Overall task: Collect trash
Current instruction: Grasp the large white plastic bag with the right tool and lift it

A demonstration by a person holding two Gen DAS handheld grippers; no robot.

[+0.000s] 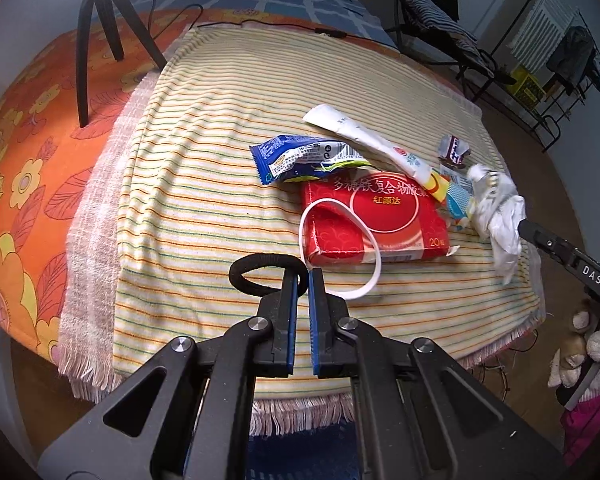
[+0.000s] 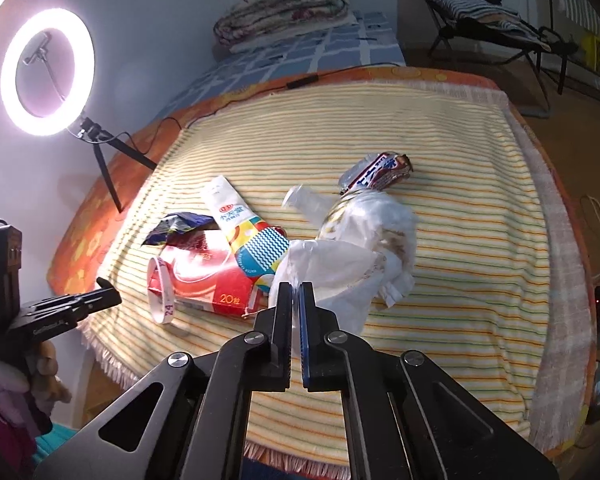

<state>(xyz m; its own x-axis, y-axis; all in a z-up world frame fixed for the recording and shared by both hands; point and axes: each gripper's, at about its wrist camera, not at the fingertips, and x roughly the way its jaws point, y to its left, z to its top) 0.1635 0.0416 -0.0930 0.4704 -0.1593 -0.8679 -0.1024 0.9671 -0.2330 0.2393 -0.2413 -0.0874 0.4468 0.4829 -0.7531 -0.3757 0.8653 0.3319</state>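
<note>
Right gripper (image 2: 296, 286) pinches white bag (image 2: 352, 240) — near cloth's (image 2: 460, 200) front edge.

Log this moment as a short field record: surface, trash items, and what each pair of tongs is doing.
surface: striped blanket over an orange floral sheet
trash: red box, blue wrapper, long white packet, small brown wrapper, white band
left tongs: shut on black hair tie
right tongs: shut on white plastic bag, which holds some wrappers
other: ring light on a tripod
</note>
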